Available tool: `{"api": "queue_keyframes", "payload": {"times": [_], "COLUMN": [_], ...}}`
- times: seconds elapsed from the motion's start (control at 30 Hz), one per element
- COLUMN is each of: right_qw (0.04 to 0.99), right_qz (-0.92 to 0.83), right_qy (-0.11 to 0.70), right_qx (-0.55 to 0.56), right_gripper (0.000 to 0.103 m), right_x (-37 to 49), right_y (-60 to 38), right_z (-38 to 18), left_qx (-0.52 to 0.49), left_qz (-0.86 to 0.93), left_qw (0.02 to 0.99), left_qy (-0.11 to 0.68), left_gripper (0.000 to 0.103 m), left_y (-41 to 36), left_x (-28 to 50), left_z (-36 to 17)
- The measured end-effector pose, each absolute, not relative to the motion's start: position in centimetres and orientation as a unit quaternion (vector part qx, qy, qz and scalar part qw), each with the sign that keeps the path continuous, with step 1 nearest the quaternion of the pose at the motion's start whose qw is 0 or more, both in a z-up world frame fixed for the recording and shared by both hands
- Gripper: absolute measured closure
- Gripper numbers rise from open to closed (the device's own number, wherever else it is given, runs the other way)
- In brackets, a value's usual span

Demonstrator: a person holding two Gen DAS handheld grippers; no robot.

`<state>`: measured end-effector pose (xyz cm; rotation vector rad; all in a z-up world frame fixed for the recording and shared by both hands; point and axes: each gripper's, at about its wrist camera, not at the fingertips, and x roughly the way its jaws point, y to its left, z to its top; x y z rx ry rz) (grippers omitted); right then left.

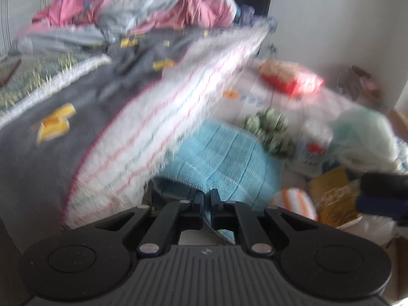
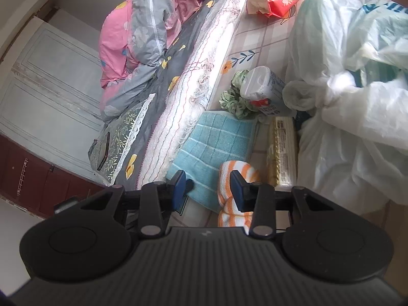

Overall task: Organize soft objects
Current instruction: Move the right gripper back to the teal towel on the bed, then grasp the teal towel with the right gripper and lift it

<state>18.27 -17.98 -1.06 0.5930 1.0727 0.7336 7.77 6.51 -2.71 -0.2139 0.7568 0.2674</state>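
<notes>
Left wrist view: blurred; left gripper (image 1: 207,204) at bottom centre, jaws pinched shut on the near edge of the blue towel (image 1: 224,158).
Surroundings: white fringed blanket (image 1: 163,117) hangs left of the towel; red packet (image 1: 290,79) upper right.
Right wrist view: right gripper (image 2: 207,191) at lower centre, jaws partly open, gripping nothing.
Task items: orange striped cloth (image 2: 236,191) lies beside the blue towel, at the right jaw; green scrunchie (image 2: 233,99) above.

Two handheld grippers angled downward

The left gripper (image 1: 207,199) has its jaws pinched nearly together on a fold of cloth; the right gripper (image 2: 207,182) holds its jaws partly apart, gripping nothing.
</notes>
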Motion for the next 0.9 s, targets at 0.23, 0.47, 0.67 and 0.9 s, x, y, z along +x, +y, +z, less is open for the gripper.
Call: {"api": "queue_keyframes", "payload": {"times": [0.23, 0.47, 0.67, 0.9], "right_qw": [0.763, 0.771, 0.781, 0.792], "right_qz": [0.334, 0.33, 0.316, 0.306], "right_qy": [0.472, 0.448, 0.444, 0.45], "right_qx": [0.29, 0.31, 0.307, 0.278], "right_gripper": [0.065, 0.064, 0.064, 0.064], "right_x": [17.5, 16.7, 15.9, 15.9], "right_y": [-19.3, -21.3, -23.0, -22.5], "right_z": [-0.4, 0.7, 1.1, 1.0], "left_qx": [-0.071, -0.01, 0.023, 0.057], "left_qz": [0.101, 0.007, -0.069, -0.139], "left_qw": [0.95, 0.964, 0.957, 0.943], "left_qy": [0.287, 0.266, 0.28, 0.297], "left_gripper": [0.1, 0.1, 0.1, 0.1], "left_y": [5.1, 0.8, -2.8, -4.5], "left_x": [6.6, 5.0, 3.3, 2.2], "left_z": [2.5, 3.8, 1.7, -1.1]}}
